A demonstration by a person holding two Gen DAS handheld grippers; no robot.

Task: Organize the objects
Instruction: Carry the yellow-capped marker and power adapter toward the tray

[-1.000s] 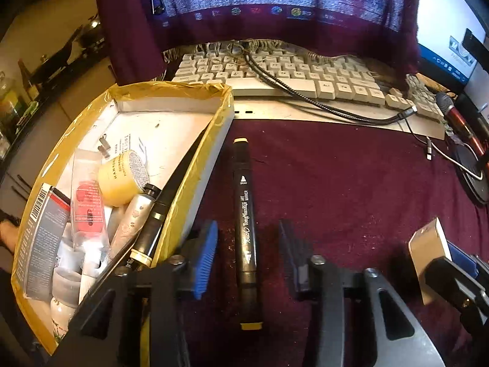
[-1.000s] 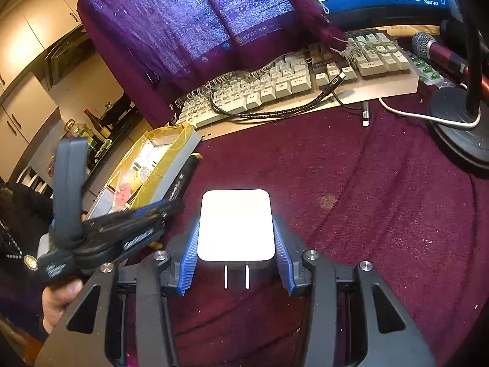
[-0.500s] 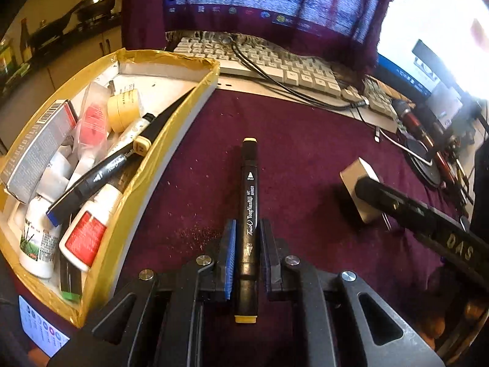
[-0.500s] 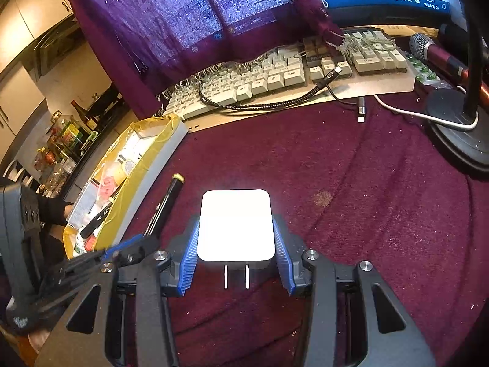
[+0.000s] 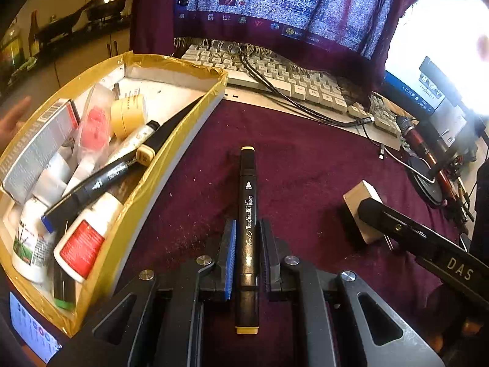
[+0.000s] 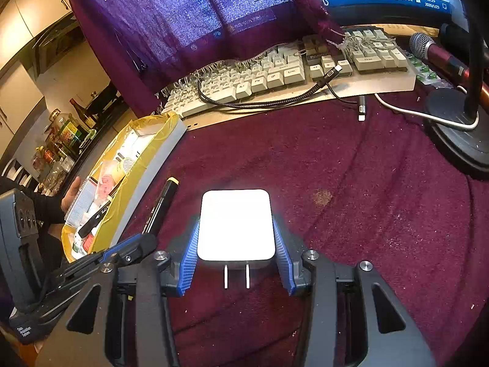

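Observation:
My left gripper [image 5: 247, 238] is shut on a black art marker [image 5: 248, 202] with yellow end caps, which points away from me over the maroon cloth. In the right wrist view the same marker [image 6: 160, 205] lies beside the box, with the left gripper [image 6: 134, 246] at its near end. My right gripper [image 6: 236, 229] is shut on a white plug-in charger [image 6: 235, 224], prongs toward the camera. That charger [image 5: 363, 211] shows at the right of the left wrist view. A yellow-taped box [image 5: 171, 150] at the left holds another marker [image 5: 101, 180], bottles and small packs.
A beige keyboard [image 6: 275, 73] with a braided cable [image 6: 275, 101] lies at the back under a draped purple cloth [image 6: 198, 18]. A microphone on a round stand [image 6: 458, 128] stands at the right. A hand [image 6: 70, 195] rests at the box's far side.
My left gripper closed its jaws onto the marker and swung so the box now sits further left. The right gripper kept still with the charger.

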